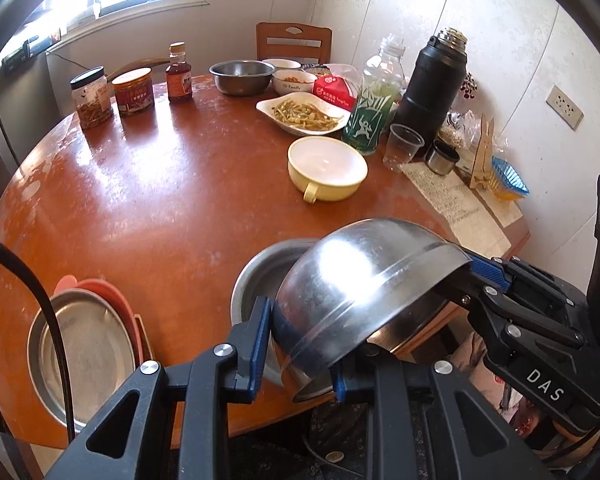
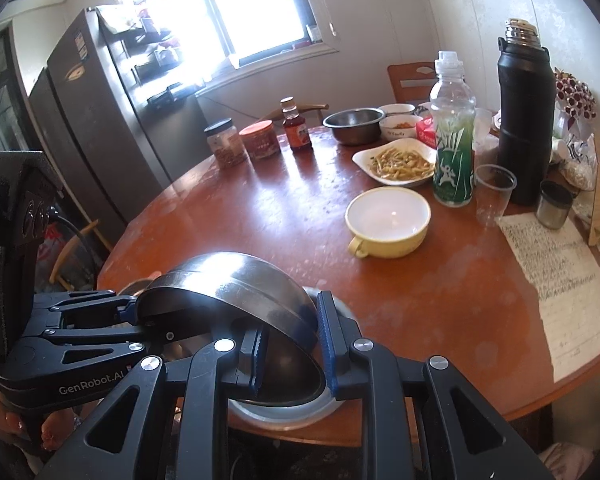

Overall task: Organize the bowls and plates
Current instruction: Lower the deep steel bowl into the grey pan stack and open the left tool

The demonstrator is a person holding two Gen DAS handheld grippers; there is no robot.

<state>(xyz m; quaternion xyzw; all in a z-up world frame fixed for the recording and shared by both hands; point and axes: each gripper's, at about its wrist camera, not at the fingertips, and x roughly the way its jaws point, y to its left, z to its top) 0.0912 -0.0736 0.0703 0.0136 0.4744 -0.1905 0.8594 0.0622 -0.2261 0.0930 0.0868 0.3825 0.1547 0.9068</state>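
Steel describes the main item: an upturned steel bowl [image 1: 364, 296] is carried tilted above the near edge of the round brown worktop [image 1: 160, 208], clamped on opposite rims by both tools. The left tool [image 1: 300, 350] is closed on the bowl's near rim, blue pads against the metal; the right tool [image 2: 294, 350] is likewise closed on the rim at its side. Directly beneath the raised bowl sits a second steel bowl [image 1: 260, 276], upright on the worktop and partly hidden by the first. To the left stands a steel plate [image 1: 84, 352] leaning against a pink plate [image 1: 116, 292] in a rack. Farther across the worktop, well apart from the tools, a yellow handled bowl [image 1: 326, 170] sits empty; behind it are a white dish of green beans [image 1: 304, 114], a green-labelled bottle [image 1: 374, 108], a clear plastic cup [image 1: 402, 146] and a black flask [image 1: 434, 84]. A third steel bowl [image 1: 242, 76], a small white bowl [image 1: 294, 80], a red packet [image 1: 334, 90], two jars [image 1: 94, 98] and a sauce bottle [image 1: 179, 74] line the far side. A handwritten sheet [image 1: 460, 204] lies at the right edge. No item stands between the tools and the yellow bowl.
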